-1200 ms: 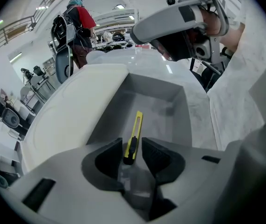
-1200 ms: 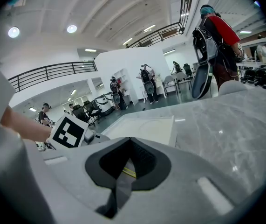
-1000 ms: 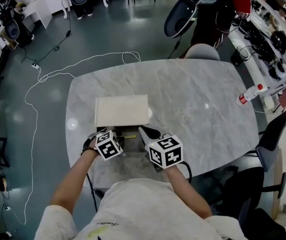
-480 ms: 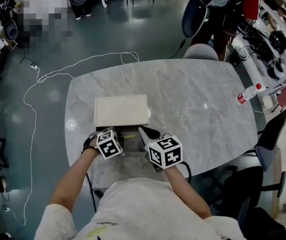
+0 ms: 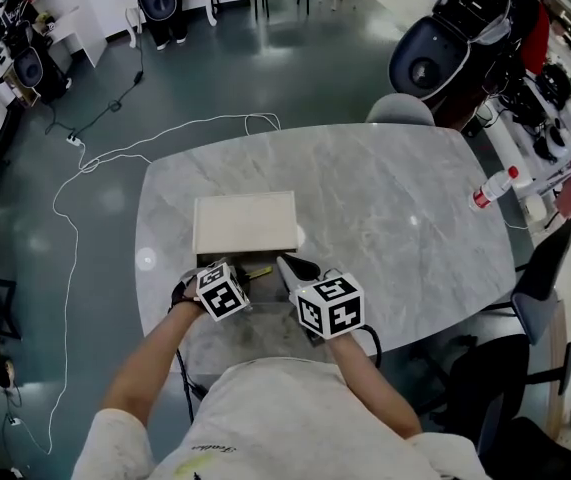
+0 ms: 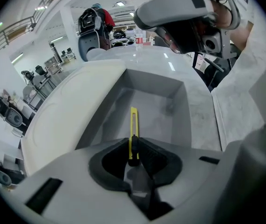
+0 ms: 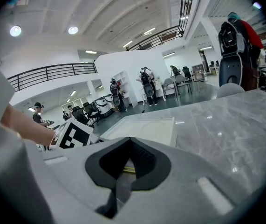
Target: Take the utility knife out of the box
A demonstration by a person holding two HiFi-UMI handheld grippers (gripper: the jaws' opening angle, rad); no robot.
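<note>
Left gripper (image 6: 133, 158): jaws clamped on the near end of the knife (image 6: 133, 122).
Knife: yellow, points forward from the jaws over the open box (image 6: 182, 107); contact with the box floor cannot be told.
Box: on the table (image 5: 395, 218), lid (image 6: 70, 113) lying open beside it.
Right gripper (image 7: 129, 158): jaws together, nothing held, just beside the left gripper.

Box (image 6: 181, 107) on the table (image 5: 395, 218) by its near edge, left of centre, its lid (image 5: 245, 223) lying open behind it. Utility knife (image 6: 133, 125) inside the box, lengthwise, its near end between the jaws of the left gripper (image 6: 133, 155). Right gripper (image 5: 290, 266) just right of the box; bottle (image 5: 492, 188) at the table's right edge; chair (image 5: 400, 110) beyond the far edge.
</note>
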